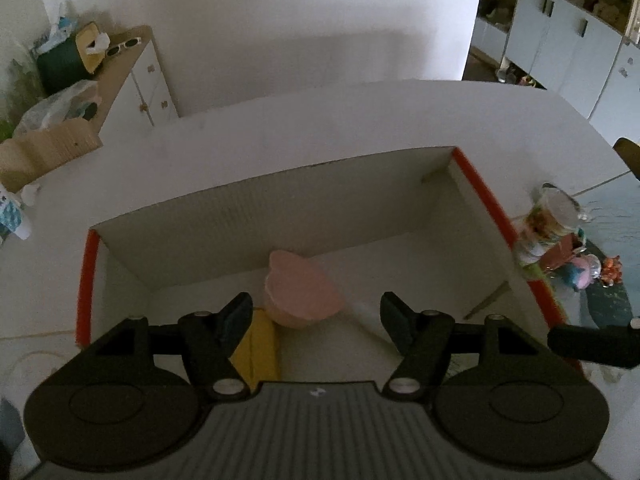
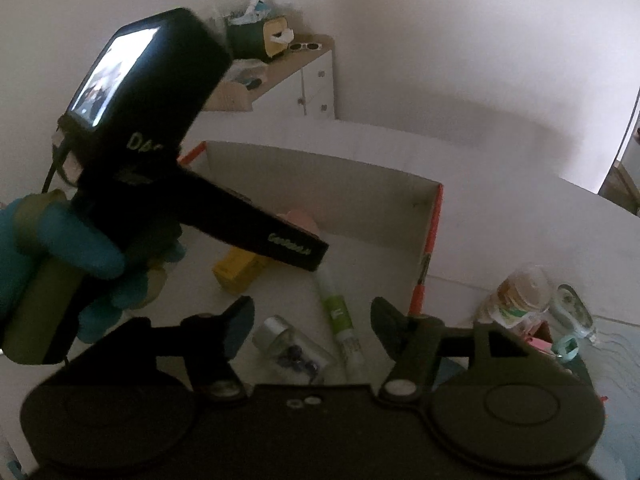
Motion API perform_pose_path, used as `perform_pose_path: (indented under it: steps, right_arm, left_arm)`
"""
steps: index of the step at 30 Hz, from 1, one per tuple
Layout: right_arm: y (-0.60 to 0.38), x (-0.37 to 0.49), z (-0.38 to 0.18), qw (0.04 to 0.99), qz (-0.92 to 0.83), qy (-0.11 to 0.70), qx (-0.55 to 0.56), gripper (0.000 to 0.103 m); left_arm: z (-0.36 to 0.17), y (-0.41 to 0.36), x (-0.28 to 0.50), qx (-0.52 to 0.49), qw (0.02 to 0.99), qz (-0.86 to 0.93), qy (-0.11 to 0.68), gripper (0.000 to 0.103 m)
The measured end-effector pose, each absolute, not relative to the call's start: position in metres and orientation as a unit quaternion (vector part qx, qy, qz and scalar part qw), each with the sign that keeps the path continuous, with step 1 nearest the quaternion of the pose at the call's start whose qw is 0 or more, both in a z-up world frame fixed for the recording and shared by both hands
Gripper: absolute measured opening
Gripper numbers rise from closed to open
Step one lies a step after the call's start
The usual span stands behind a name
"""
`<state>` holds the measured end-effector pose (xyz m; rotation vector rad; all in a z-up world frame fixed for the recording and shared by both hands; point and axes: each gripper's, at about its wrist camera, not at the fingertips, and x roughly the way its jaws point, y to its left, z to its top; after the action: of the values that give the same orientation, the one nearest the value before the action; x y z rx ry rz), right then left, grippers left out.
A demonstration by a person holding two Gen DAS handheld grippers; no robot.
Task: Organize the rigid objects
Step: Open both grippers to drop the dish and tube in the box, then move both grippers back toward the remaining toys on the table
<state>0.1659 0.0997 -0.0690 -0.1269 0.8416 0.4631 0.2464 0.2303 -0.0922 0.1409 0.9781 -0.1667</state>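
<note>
A white cardboard box with red edges [image 1: 484,196] [image 2: 434,216] stands open on the white table. Inside lie a pink lidded container [image 1: 298,288], a yellow box [image 1: 258,350] [image 2: 236,270], a white-and-green tube [image 2: 340,312] and a small clear bottle with a silver cap [image 2: 292,350]. My left gripper [image 1: 316,322] hangs open over the box, above the pink container and yellow box, nothing between its fingers. My right gripper [image 2: 312,328] is open above the clear bottle and tube, touching neither. The left gripper's body and camera [image 2: 140,92], in a blue-gloved hand [image 2: 60,248], fill the left of the right wrist view.
To the right of the box stand clear glasses and small colourful items [image 1: 556,236] [image 2: 524,296] on a dark mat. A side cabinet [image 1: 140,80] at the back left carries a tissue box, sunglasses and bags. A cardboard piece [image 1: 44,152] lies near the table's far-left edge.
</note>
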Motion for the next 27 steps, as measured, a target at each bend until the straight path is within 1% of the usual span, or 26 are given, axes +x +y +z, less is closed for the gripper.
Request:
perform_pose_path:
  steps: [4,7,10,13,22,25,27]
  right_arm:
    - [0.093,0.157,-0.060,0.888,0.227,0.395,-0.054,0.072]
    - [0.087,0.153,-0.056,0.891,0.230,0.388,-0.051,0.073]
    - [0.081,0.147,-0.051,0.894,0.232,0.381,-0.044,0.077]
    - [0.073,0.142,-0.046,0.896,0.234,0.376,-0.036,0.079]
    - [0.040,0.129,-0.028,0.906,0.239,0.350,-0.010,0.091]
    - [0.031,0.122,-0.025,0.907,0.244,0.344,-0.005,0.094]
    - [0.024,0.116,-0.022,0.906,0.252,0.340,0.001,0.097]
  left_arm:
    - [-0.081,0.228,0.232,0.065,0.883,-0.085,0.457,0.070]
    - [-0.071,0.225,0.220,0.062,0.888,-0.087,0.448,0.072]
    - [-0.064,0.224,0.211,0.059,0.892,-0.088,0.440,0.074]
    - [-0.058,0.222,0.200,0.059,0.895,-0.090,0.433,0.074]
    - [-0.040,0.209,0.167,0.044,0.903,-0.095,0.417,0.075]
    - [-0.034,0.205,0.158,0.034,0.905,-0.096,0.413,0.080]
    - [-0.031,0.201,0.152,0.034,0.908,-0.094,0.407,0.081]
